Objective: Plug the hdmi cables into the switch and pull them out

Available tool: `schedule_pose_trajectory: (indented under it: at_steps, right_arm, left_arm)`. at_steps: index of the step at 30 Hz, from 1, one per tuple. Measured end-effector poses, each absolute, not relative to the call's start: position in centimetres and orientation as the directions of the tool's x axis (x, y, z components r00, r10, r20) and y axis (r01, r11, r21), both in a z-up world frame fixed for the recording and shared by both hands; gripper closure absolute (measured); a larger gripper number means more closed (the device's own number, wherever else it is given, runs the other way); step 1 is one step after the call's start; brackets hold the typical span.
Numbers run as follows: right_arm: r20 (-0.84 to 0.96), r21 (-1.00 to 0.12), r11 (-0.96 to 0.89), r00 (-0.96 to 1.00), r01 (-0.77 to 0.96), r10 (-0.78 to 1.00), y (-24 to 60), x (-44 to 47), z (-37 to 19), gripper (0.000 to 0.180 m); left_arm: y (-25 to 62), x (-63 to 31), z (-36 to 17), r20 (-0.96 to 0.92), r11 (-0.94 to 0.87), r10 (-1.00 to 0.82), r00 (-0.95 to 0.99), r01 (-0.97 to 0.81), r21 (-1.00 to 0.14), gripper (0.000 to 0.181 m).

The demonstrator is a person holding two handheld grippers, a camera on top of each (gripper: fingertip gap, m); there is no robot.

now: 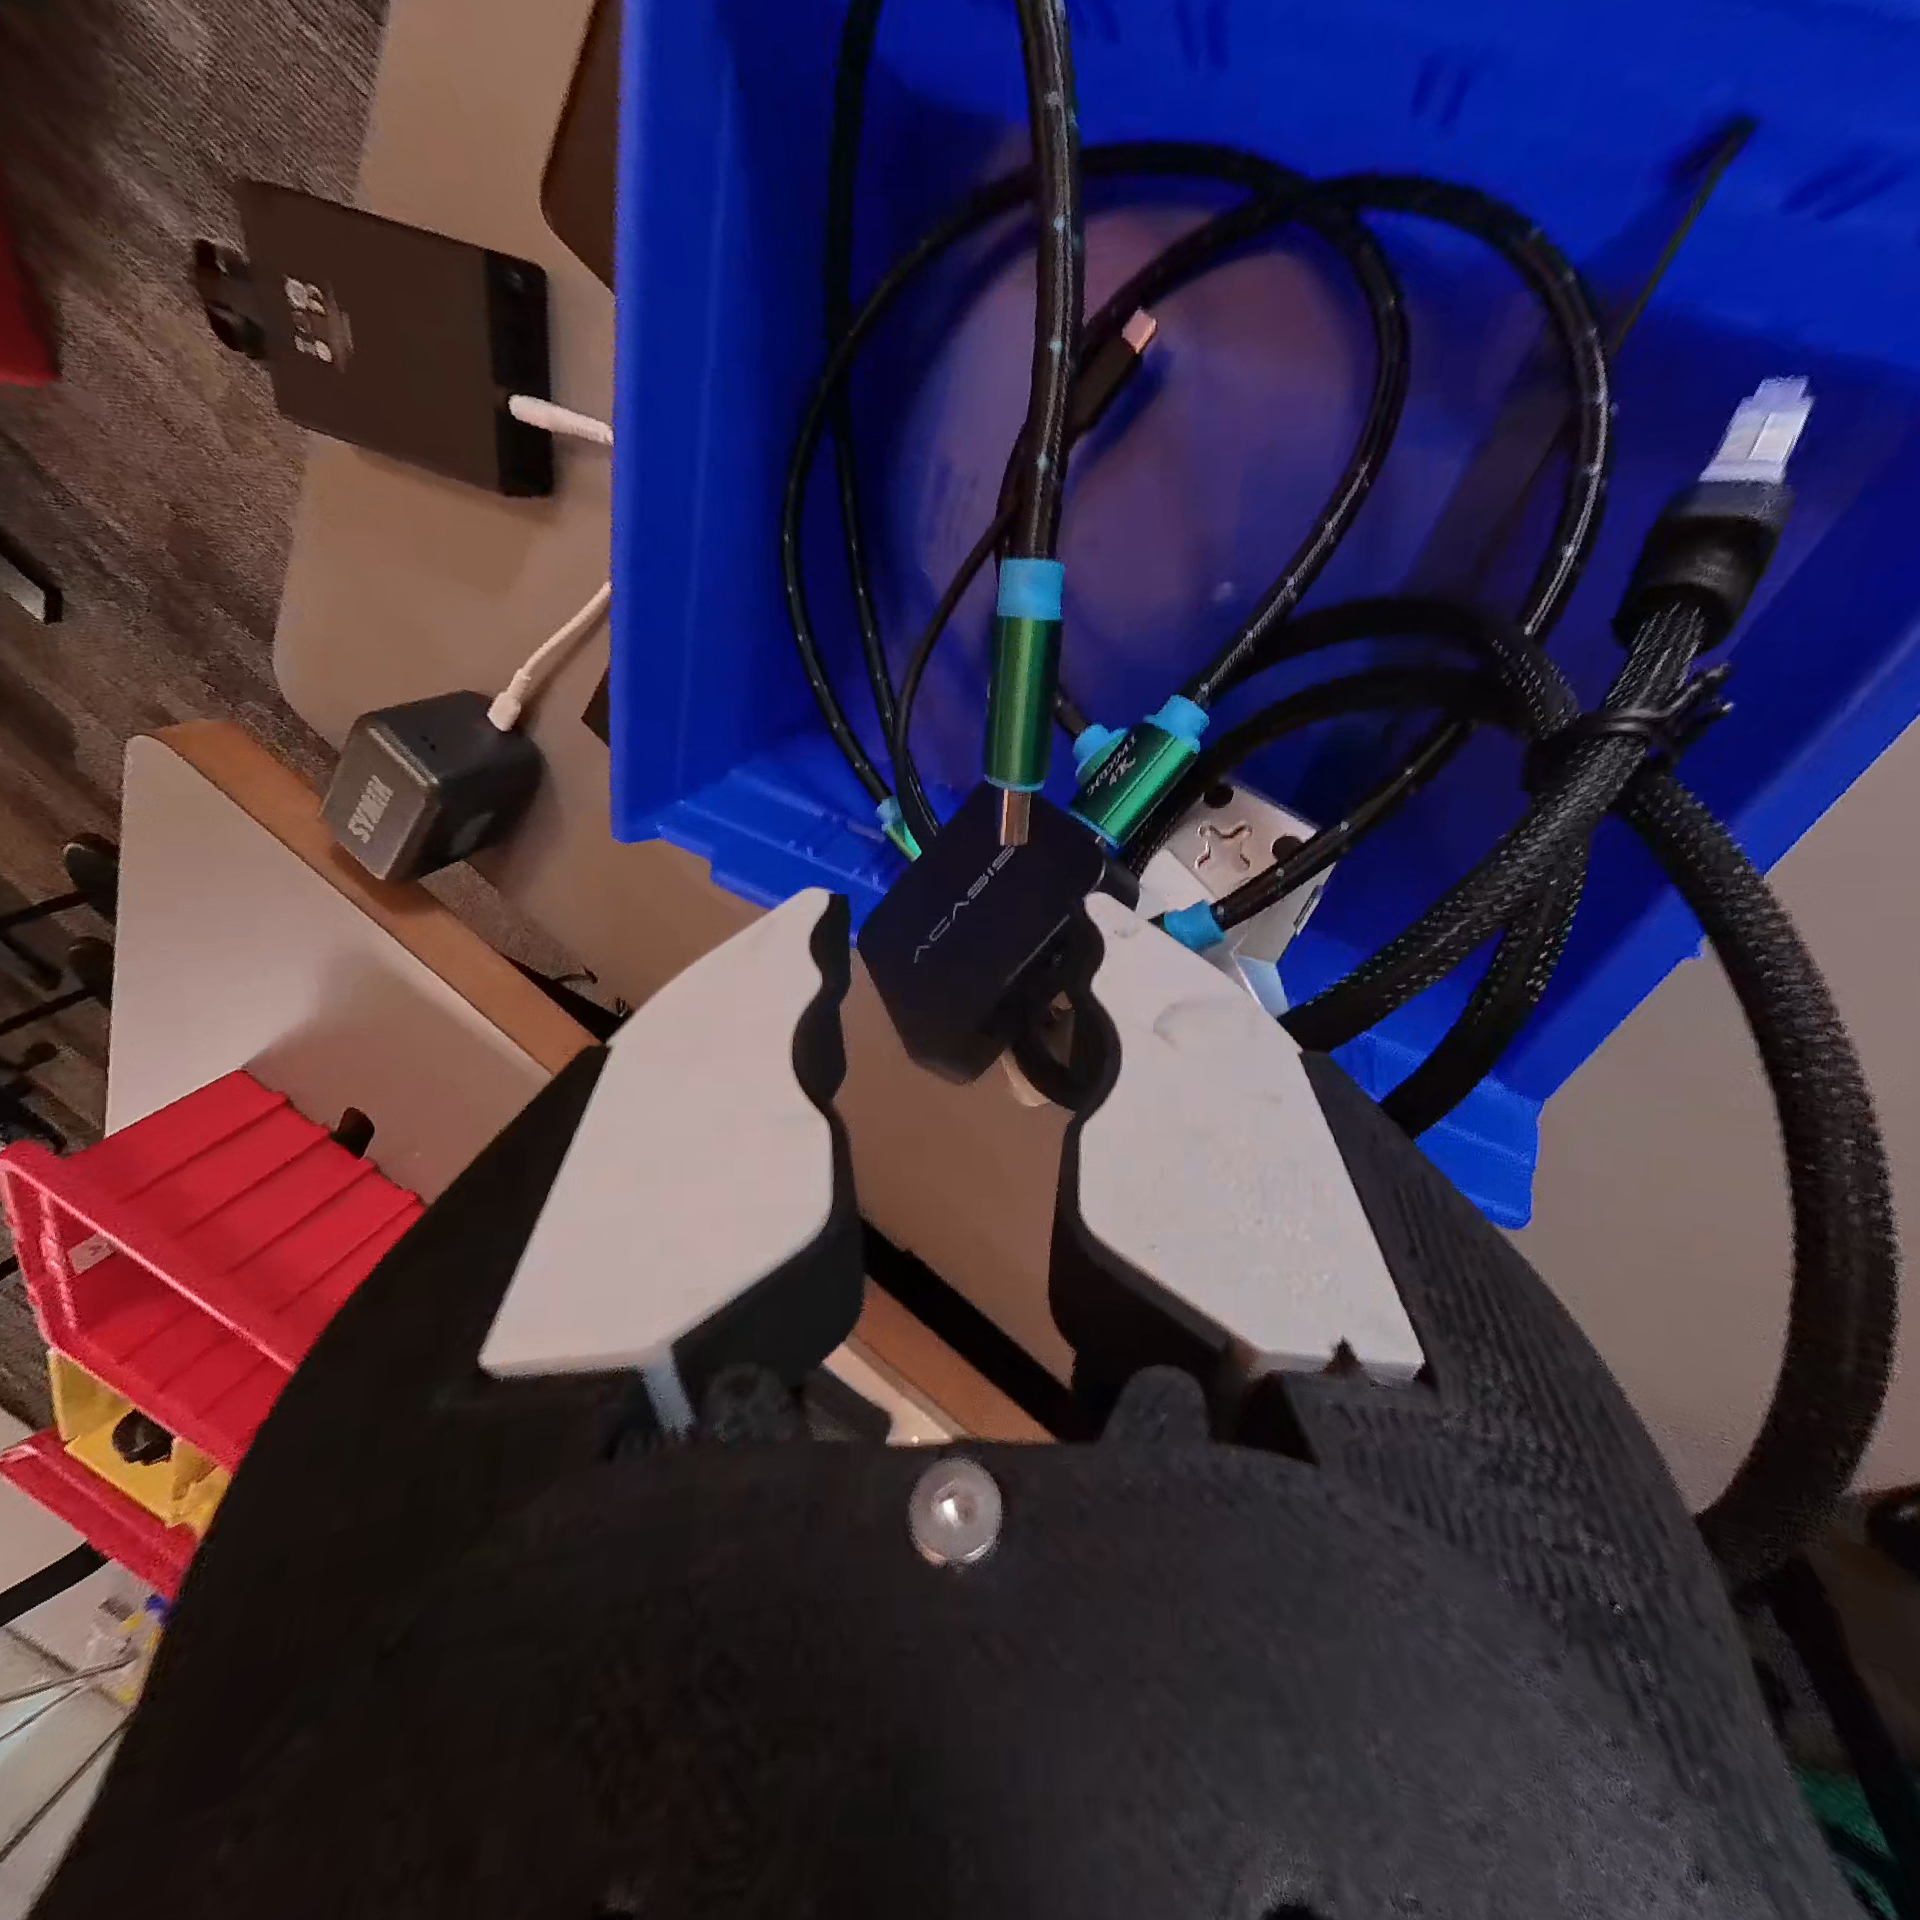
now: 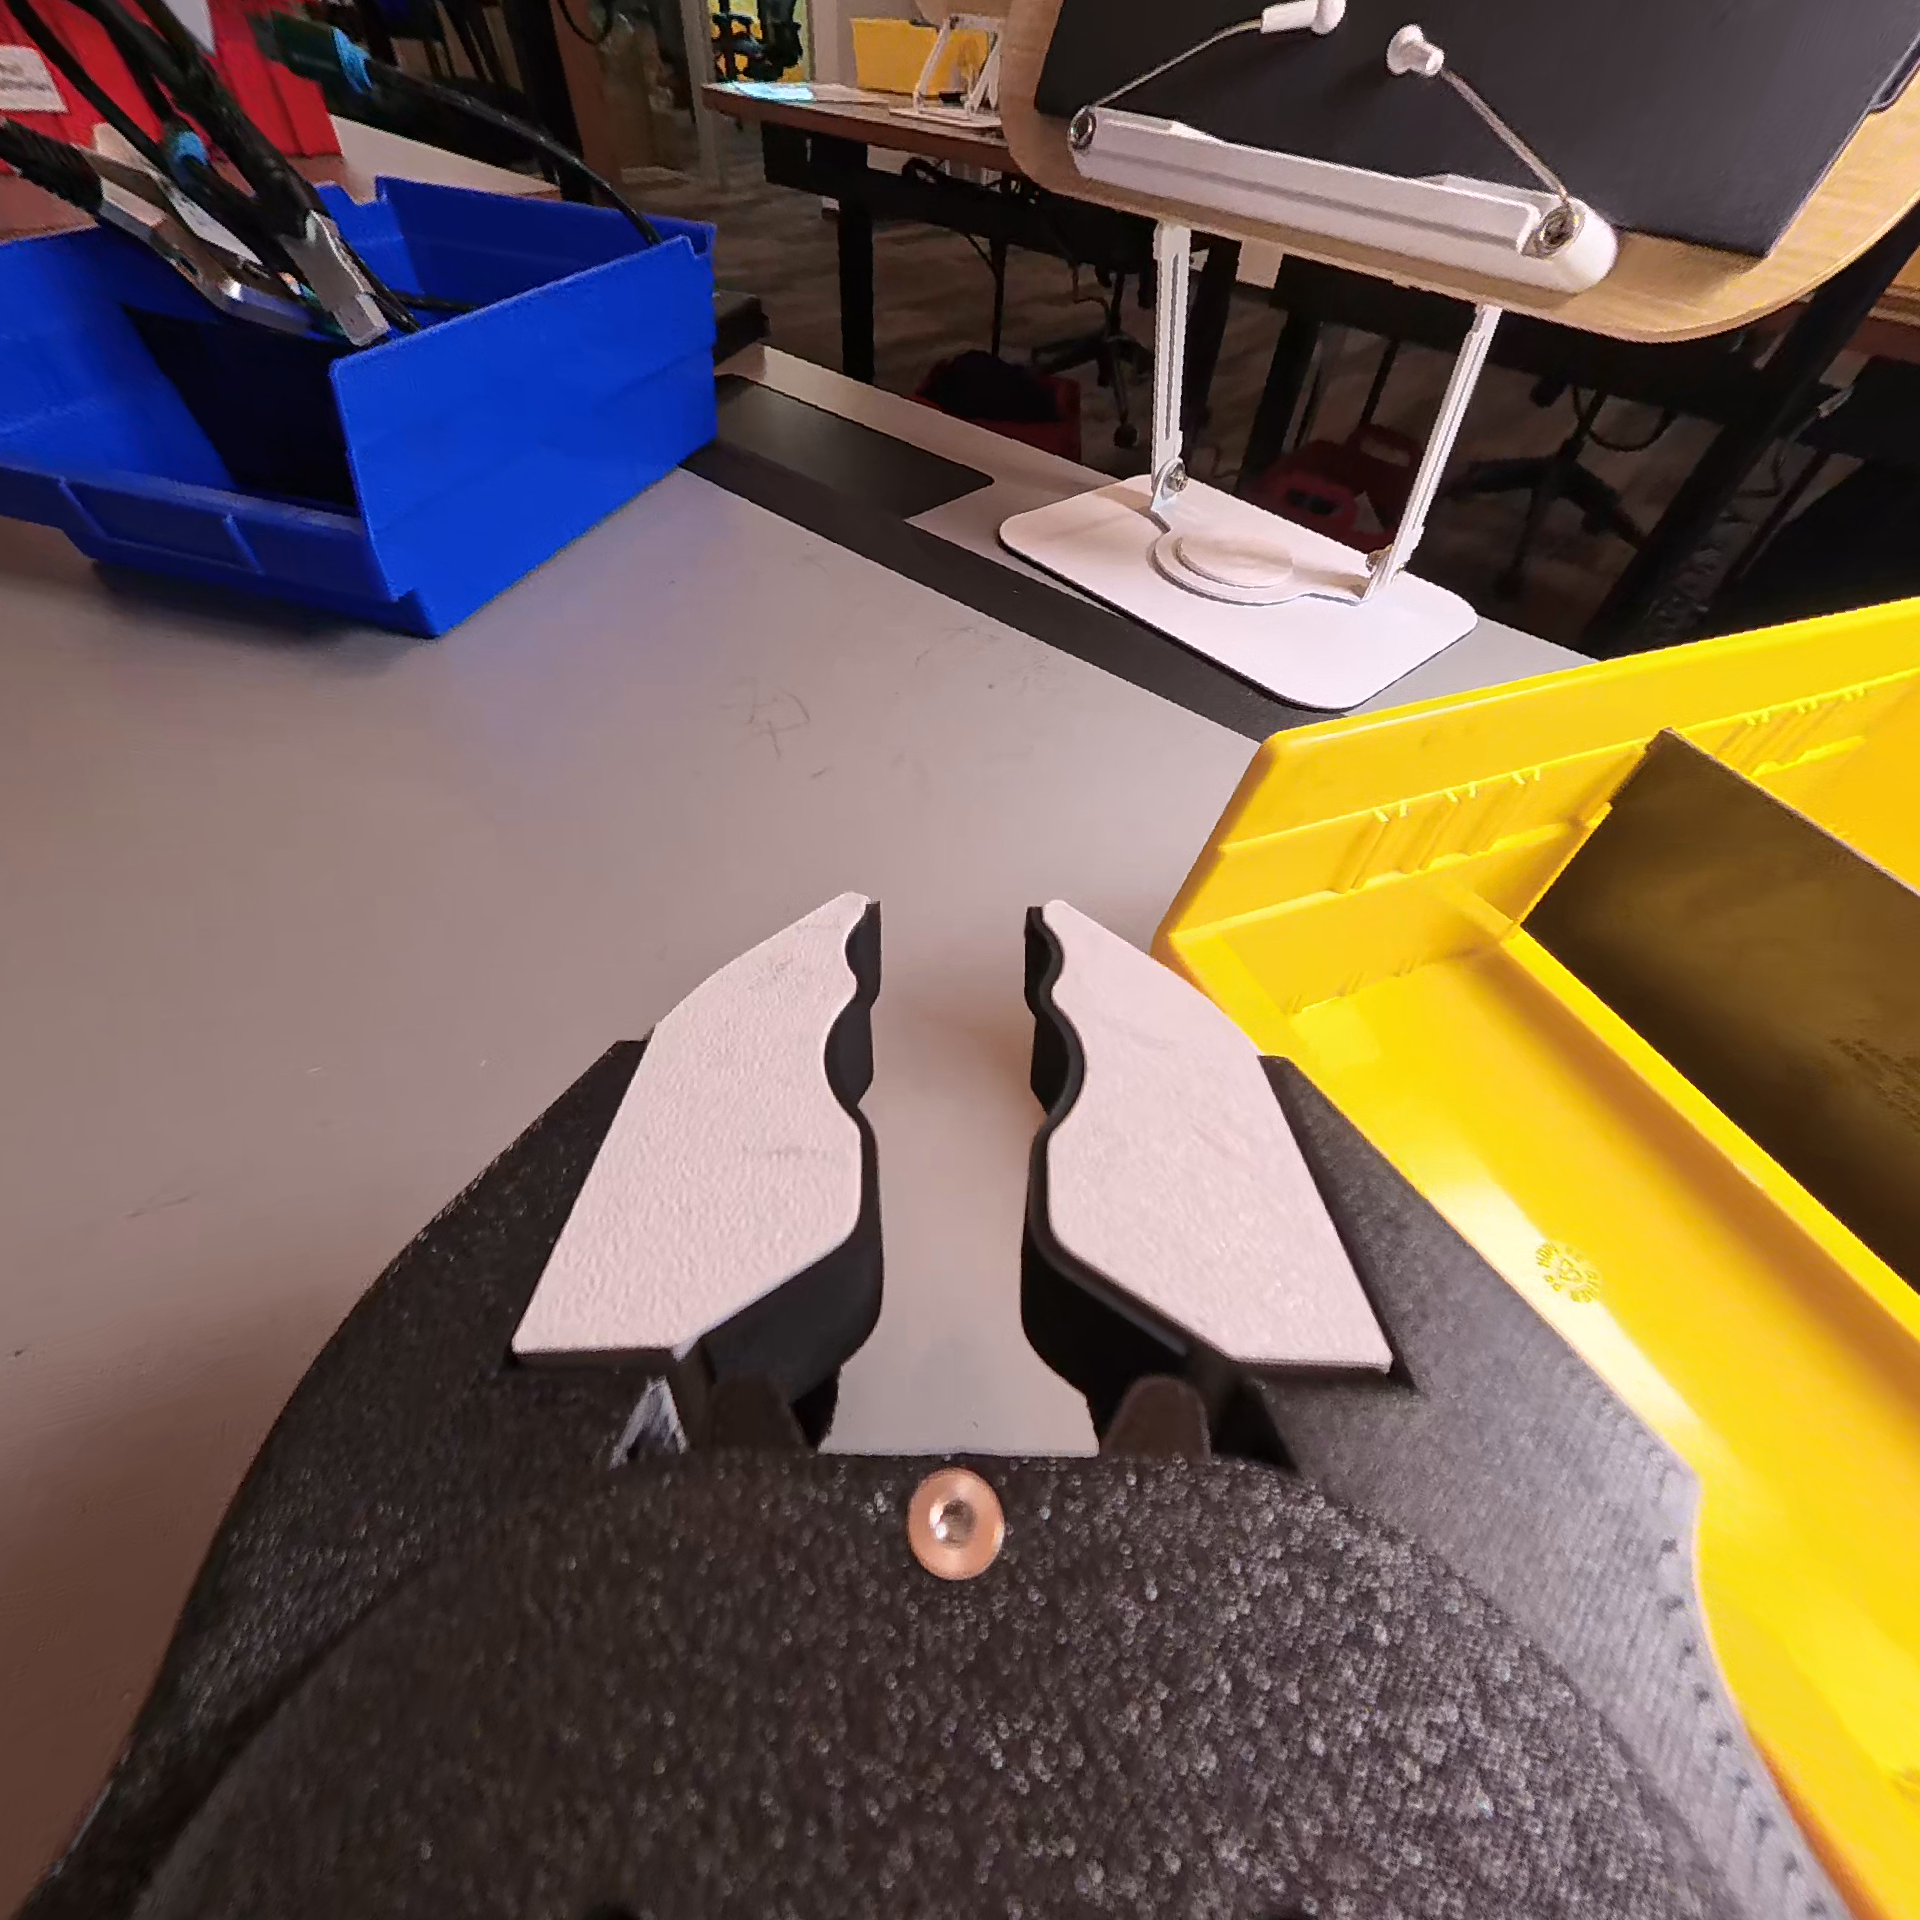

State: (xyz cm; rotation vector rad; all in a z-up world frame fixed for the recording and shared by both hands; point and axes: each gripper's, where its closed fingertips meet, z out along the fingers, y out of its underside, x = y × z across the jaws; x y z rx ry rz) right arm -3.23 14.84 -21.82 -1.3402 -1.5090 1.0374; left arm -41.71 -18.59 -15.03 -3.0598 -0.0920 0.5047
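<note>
Left wrist view: left gripper (image 1: 961, 914) clamped on a small dark switch (image 1: 977, 935), jaws pressing its two sides, the box held in the air in front of a blue bin (image 1: 727, 416). Three green-shelled HDMI plugs with light-blue collars close to the switch: one (image 1: 1023, 696) seated in its far face, a second (image 1: 1138, 774) angled at its right corner, whether seated or only touching cannot tell, a third (image 1: 899, 826) barely showing at the left edge. Black braided cables (image 1: 1060, 312) looping through the bin, crowding the space behind the switch; a thicker sleeved cable (image 1: 1808, 1039) hanging over the bin's right rim, ending in a separate black plug (image 1: 1725, 509). Off to the left, a black charger cube (image 1: 431, 784) with a white lead, a flat black device (image 1: 395, 343), red bins (image 1: 208, 1236).

Right wrist view: right gripper (image 2: 954, 935) over bare grey tabletop (image 2: 520, 831), jaws parted, holding nothing. Yellow bin (image 2: 1455, 831) just beside it on the right, a dark panel inside. Same blue bin (image 2: 499, 416) well apart at far left, cables and plugs above it. White stand (image 2: 1247, 592) beyond, carrying a wooden board.
</note>
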Motion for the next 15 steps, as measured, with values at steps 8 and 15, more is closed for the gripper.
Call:
schedule_pose_trajectory:
  at_steps: [8, 15]
  right_arm:
    - [0.079, -0.943, 0.1, -0.078, 0.317, 0.994, 14.8, -3.3, -22.6, 0.155]
    - [0.072, -0.943, 0.09, -0.067, 0.32, 0.995, 15.2, -3.2, -22.8, 0.155]
  left_arm:
    - [-20.9, -42.2, -15.3, -0.33, -0.981, -0.115, 0.937, -0.055, 0.184, 0.136]
    - [-21.0, -43.3, -16.9, -0.41, -0.947, -0.287, 0.866, -0.193, 0.257, 0.131]
